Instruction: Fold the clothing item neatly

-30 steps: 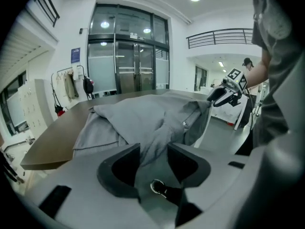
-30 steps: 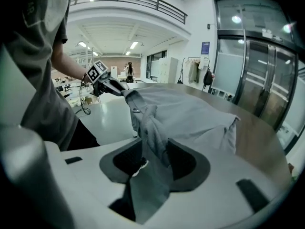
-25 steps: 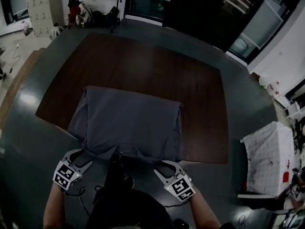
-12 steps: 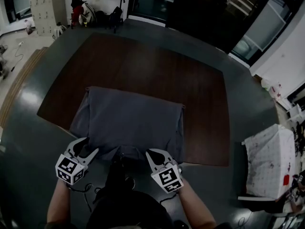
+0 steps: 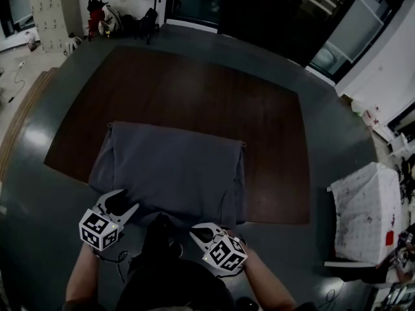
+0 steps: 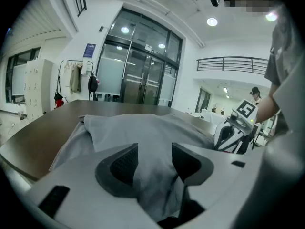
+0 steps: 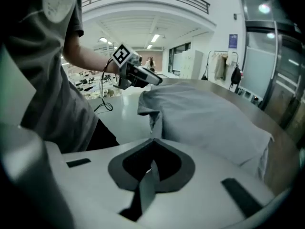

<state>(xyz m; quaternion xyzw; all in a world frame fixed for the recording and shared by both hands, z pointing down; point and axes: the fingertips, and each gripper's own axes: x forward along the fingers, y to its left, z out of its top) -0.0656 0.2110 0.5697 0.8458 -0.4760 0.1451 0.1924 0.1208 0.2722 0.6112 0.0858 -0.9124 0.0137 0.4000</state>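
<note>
A grey garment (image 5: 172, 170) lies spread on the dark brown table (image 5: 194, 86), its near edge hanging over the table's front. My left gripper (image 5: 121, 205) is at the near-left corner of the garment. Its jaws stand apart, and a loose fold of the cloth (image 6: 143, 128) lies between the pads (image 6: 125, 162) without being pressed. My right gripper (image 5: 198, 229) is at the near edge, right of the middle. It (image 7: 152, 144) is shut on a thin strip of the grey garment (image 7: 209, 113), which runs down from between the closed pads.
A white speckled cloth-covered stand (image 5: 366, 216) is on the floor at the right. Bags and hanging clothes (image 5: 123, 18) line the far wall beside glass doors. A black cable (image 5: 123, 264) lies by the person's legs. The other gripper (image 6: 231, 132) shows at the right of the left gripper view.
The right gripper moved left along the near edge and its jaws closed on the cloth. The left gripper moved up and forward onto the garment's near-left corner, jaws still apart.
</note>
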